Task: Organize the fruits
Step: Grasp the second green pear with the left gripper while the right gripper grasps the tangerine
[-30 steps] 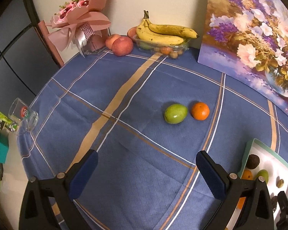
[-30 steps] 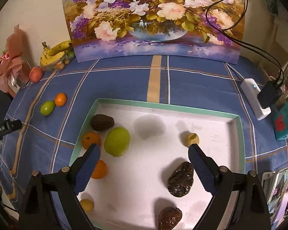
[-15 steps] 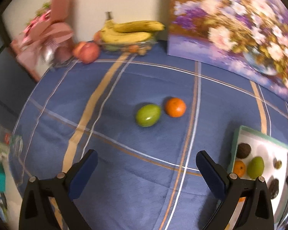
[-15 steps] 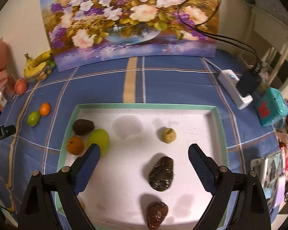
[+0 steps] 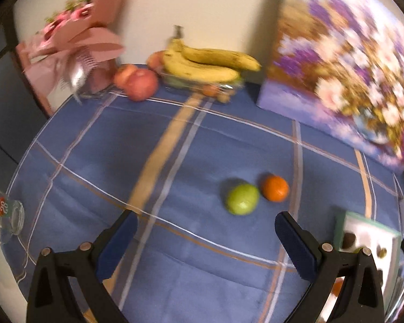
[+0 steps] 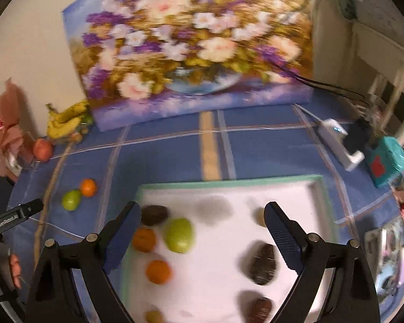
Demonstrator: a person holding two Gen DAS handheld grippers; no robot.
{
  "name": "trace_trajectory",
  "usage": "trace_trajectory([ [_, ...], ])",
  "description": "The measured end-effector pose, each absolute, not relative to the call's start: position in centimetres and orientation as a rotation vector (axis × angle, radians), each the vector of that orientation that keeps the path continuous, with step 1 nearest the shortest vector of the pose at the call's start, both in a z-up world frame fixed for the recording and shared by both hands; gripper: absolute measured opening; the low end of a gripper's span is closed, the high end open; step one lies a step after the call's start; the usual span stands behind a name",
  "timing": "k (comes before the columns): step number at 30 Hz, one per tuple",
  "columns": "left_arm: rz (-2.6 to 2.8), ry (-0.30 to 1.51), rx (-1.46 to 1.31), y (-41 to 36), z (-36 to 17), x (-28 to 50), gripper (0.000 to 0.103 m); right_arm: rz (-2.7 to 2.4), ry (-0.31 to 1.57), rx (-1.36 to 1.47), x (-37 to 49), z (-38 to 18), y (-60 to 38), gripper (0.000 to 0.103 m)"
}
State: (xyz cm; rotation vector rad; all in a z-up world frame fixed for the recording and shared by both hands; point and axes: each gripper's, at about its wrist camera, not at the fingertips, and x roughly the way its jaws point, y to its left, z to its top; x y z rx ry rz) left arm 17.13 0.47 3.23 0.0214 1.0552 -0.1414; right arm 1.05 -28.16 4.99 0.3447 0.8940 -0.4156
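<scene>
Left wrist view: your left gripper (image 5: 206, 238) hangs spread wide and empty above the blue cloth (image 5: 175, 161). Just beyond its right finger, a green fruit (image 5: 241, 198) touches an orange (image 5: 275, 188). Right wrist view: your right gripper (image 6: 202, 228) is also spread and empty, over the white tray (image 6: 296, 196), where a lime (image 6: 179, 235), oranges (image 6: 144, 239) and dark fruits (image 6: 262, 263) lie apart.

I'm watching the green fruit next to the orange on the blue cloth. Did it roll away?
No. The green fruit still sits right beside the orange on the same patch of tablecloth. Only the camera view shifted.
</scene>
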Motion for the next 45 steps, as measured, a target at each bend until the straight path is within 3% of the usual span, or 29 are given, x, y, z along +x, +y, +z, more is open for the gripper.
trace_trajectory([
  [8,-0.153,1.051,-0.126,5.3,2.6,20.4,0.103,-0.298,0.86,0.335,5.8,3.7,-23.1,0.092],
  [14,-0.138,1.124,-0.197,5.9,0.0,22.3,0.102,-0.189,0.882,0.333,9.7,2.4,-20.4,0.085],
  [16,-0.139,1.147,-0.21,5.5,-1.1,22.8,0.101,-0.156,0.903,0.33,11.2,1.8,-19.8,0.063],
  [21,-0.162,1.179,-0.243,4.7,-2.8,23.6,0.091,-0.095,0.997,0.349,15.3,-0.4,-19.0,0.061],
  [24,-0.153,1.195,-0.249,4.5,-3.9,24.1,0.091,-0.062,1.057,0.353,17.2,-2.1,-18.4,0.052],
  [36,-0.164,1.234,-0.272,3.9,-6.2,24.8,0.091,-0.027,1.173,0.425,20.4,-7.5,-17.4,0.047],
  [41,-0.185,1.245,-0.274,3.2,-6.4,24.8,0.091,0.011,1.167,0.456,20.9,-8.0,-16.7,0.036],
  [45,-0.201,1.248,-0.287,2.9,-6.4,24.8,0.091,-0.007,1.158,0.443,20.7,-8.0,-16.7,0.035],
])
